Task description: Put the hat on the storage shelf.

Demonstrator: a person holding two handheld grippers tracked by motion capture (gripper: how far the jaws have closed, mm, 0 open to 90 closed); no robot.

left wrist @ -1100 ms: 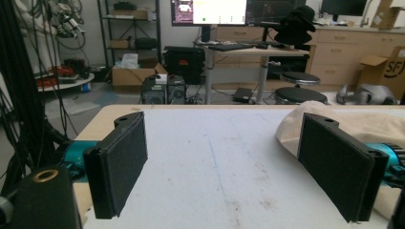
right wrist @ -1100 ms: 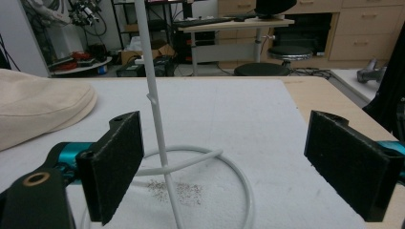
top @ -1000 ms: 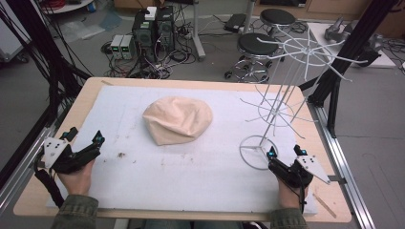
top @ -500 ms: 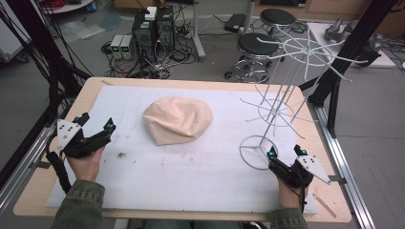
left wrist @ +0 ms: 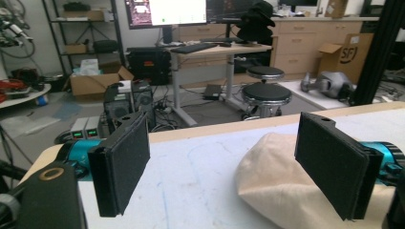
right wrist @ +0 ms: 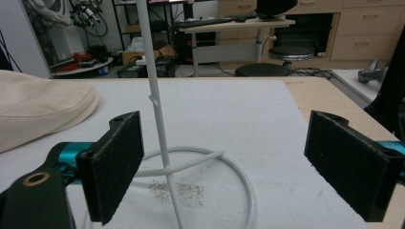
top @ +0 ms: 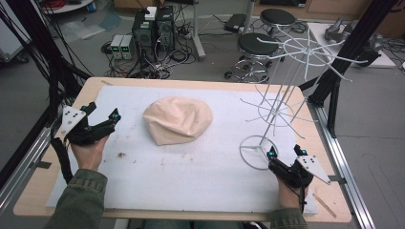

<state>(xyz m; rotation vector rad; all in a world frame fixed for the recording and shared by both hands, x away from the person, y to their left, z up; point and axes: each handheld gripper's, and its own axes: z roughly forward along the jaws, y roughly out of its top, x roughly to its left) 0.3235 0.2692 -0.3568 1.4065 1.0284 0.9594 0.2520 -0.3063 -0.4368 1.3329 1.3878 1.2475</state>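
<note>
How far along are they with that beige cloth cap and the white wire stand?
Barely begun. The beige cloth cap lies on the white table mat, untouched. In hand: the left gripper is open, pointed at the cap but apart from it. The right gripper waits open beside the white wire stand's ring base. Grasping and probably hanging remain.
</note>
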